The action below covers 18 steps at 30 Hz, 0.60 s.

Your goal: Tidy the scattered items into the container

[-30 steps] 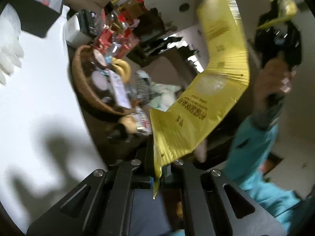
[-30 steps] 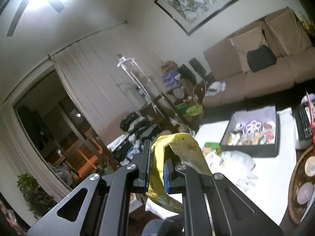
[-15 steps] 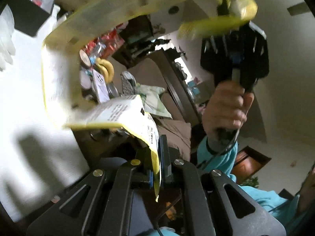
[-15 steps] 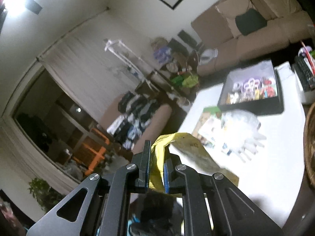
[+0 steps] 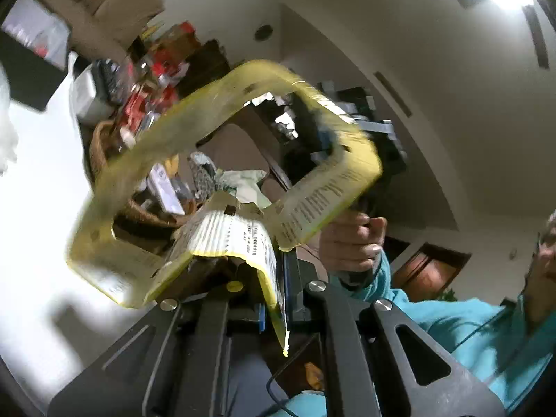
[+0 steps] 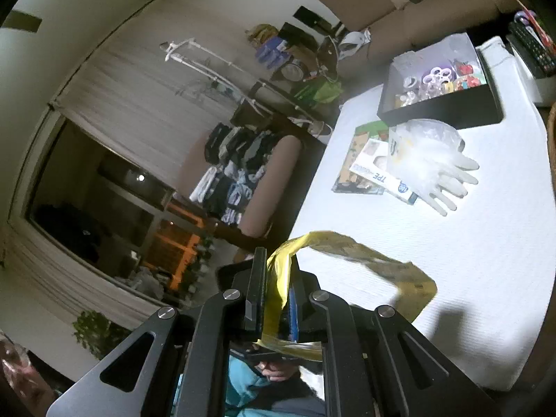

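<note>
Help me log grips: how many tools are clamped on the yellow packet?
2: the left tool pinches one end of the yellow packet, and the right tool pinches the other end.

A lived-in home's living room; a beige sofa lines the far wall, with a curtained window and clothes heaped on a rack. A white-covered table stands among clutter.

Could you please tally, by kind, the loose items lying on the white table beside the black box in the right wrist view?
Clear disposable gloves bundle: 1
White glove box marked TPE: 1
Green and orange flat packet: 1
Total: 3
</note>
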Available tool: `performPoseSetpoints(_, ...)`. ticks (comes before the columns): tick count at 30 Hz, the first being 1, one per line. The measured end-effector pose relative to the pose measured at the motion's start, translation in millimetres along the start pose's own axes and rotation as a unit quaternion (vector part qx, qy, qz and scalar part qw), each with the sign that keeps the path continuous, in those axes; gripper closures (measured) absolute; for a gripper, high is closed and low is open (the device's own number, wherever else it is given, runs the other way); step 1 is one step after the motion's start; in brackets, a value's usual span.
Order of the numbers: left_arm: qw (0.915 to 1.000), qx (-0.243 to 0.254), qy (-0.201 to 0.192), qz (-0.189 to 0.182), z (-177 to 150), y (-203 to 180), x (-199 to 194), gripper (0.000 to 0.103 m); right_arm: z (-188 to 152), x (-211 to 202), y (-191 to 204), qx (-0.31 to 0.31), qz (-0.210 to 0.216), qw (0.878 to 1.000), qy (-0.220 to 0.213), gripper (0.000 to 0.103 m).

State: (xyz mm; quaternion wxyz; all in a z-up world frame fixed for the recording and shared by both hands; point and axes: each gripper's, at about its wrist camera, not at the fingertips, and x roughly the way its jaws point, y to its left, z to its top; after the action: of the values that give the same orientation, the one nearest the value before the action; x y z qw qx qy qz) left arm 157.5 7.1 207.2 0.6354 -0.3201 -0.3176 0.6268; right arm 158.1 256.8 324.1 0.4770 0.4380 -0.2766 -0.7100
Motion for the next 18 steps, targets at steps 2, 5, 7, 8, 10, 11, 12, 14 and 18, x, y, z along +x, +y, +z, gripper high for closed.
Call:
performPoseSetpoints(2, 1.0, 0.006, -0.002, 0.0, 1, 1, -3, 0.098, -1, -2, 2, -0.001, 0.002, 1.0, -0.001, 0.093)
performPoseSetpoints(5, 0.9999, 0.007, -0.012, -0.002, 2, 7, -11, 0.098, -1, -7, 5, -0.002, 0.001, 1.0, -0.002, 0.093)
performPoseSetpoints(7, 0.9999, 0.005, -0.015, 0.0, 3, 11, -16, 0.098, -1, -10, 6, -0.002, -0.001, 1.0, -0.003, 0.093)
performPoseSetpoints(8, 0.9999, 0.005, -0.014, -0.002, 4, 14, -17, 0.098, -1, -12, 7, -0.002, -0.001, 1.0, -0.004, 0.093)
performPoseSetpoints(10, 0.9999, 0.01, -0.008, -0.002, 5, 11, -19, 0.098, 0, -14, 7, -0.001, 0.0, 1.0, -0.005, 0.093)
performPoseSetpoints(11, 0.9999, 0.013, -0.006, 0.002, 8, 9, -21, 0.098, 1, -15, 7, -0.002, 0.0, 1.0, -0.005, 0.093)
performPoseSetpoints(12, 0.9999, 0.012, -0.005, 0.001, 11, 9, -21, 0.098, 1, -14, 7, -0.003, 0.0, 1.0, -0.001, 0.093)
performPoseSetpoints(14, 0.9999, 0.015, -0.004, -0.006, 14, 4, -21, 0.098, -2, -11, 7, -0.005, -0.008, 1.0, 0.009, 0.093)
performPoseSetpoints(18, 0.9993, 0.033, 0.012, -0.014, 16, -7, -11, 0.091, -12, 0, 1, -0.003, -0.022, 1.0, 0.02, 0.093)
